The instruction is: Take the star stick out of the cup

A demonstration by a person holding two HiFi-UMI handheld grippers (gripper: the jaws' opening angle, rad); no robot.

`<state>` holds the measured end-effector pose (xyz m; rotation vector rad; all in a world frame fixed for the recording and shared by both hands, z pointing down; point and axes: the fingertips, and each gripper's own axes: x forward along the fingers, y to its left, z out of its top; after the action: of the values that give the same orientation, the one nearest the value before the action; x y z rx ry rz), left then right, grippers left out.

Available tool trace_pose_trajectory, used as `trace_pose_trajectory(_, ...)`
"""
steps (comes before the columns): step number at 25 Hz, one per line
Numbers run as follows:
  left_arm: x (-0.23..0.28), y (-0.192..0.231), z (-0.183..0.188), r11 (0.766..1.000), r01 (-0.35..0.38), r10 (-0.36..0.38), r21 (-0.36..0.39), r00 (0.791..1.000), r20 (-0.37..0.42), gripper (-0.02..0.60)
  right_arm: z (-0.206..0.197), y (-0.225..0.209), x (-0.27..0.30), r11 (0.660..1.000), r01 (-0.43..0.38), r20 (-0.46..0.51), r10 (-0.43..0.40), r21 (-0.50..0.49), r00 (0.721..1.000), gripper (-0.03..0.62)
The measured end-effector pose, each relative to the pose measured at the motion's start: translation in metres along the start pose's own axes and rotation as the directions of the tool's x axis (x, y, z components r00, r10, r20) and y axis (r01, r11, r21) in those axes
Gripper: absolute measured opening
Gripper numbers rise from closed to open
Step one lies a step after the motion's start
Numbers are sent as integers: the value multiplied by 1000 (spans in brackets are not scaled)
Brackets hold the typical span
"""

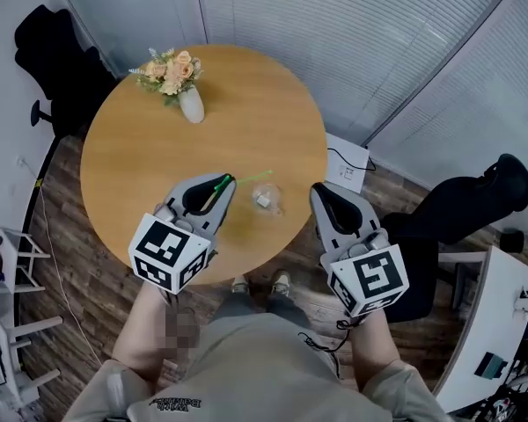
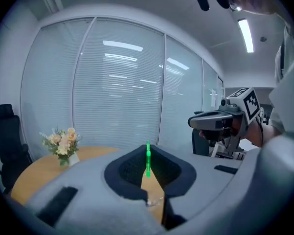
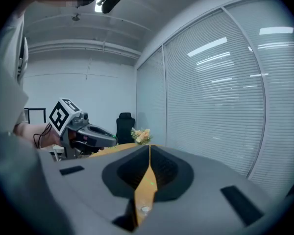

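My left gripper (image 1: 217, 186) hangs over the near part of the round wooden table (image 1: 141, 165), shut on the bright green star stick (image 1: 223, 183). From the jaws, a thin green length of the stick runs right, past the far side of the clear cup (image 1: 267, 199). The cup stands near the table's front edge, just right of the left gripper. I cannot tell if the stick touches it. In the left gripper view the star stick (image 2: 148, 159) stands upright in the closed jaws of the left gripper (image 2: 148, 151). My right gripper (image 1: 322, 193) (image 3: 149, 150) is shut and empty, off the table's right edge.
A white vase of flowers (image 1: 183, 88) (image 2: 62, 145) (image 3: 140, 135) stands at the table's far left. Black office chairs stand at the far left (image 1: 57, 55) and at the right (image 1: 462, 214). White shelving (image 1: 9, 262) lines the left wall. Glass walls with blinds close the back.
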<state>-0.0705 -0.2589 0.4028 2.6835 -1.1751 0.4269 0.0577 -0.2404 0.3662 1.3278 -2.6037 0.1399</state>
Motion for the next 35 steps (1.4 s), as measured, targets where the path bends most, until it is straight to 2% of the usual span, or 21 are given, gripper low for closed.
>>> trace_pose_trajectory(4,-25,-6,45,997,-31,23,70,993,112,34,35,-8,-17,999,30,75,-28,-28,997,32)
trace_pose_trajectory(8,-55,-11,90,988,-88,56,126,970,235,34,72,-11,-35,995,60,153,-47,-78,987,32)
trace_pose_trajectory(16,-108,-16,137,973,-176,109,152,922,370,34,130,-1,-68,990,75,290,-37,-120,956,32)
trace_pose_trajectory(23,-123,-26,135,953,-228,140,198,914,381,34,134,18,-77,992,26,315,13,-120,949,32)
trace_pose_trajectory(26,-123,-29,127,960,-219,140,177,916,377,34,129,26,-78,992,2,299,36,-124,954,32)
trace_pose_trajectory(30,-121,-31,112,978,-178,128,108,923,362,34,117,34,-76,992,-19,268,52,-125,962,32)
trace_pose_trajectory(35,-116,-37,94,978,-175,130,115,937,326,34,99,34,-69,995,-46,234,65,-86,970,32)
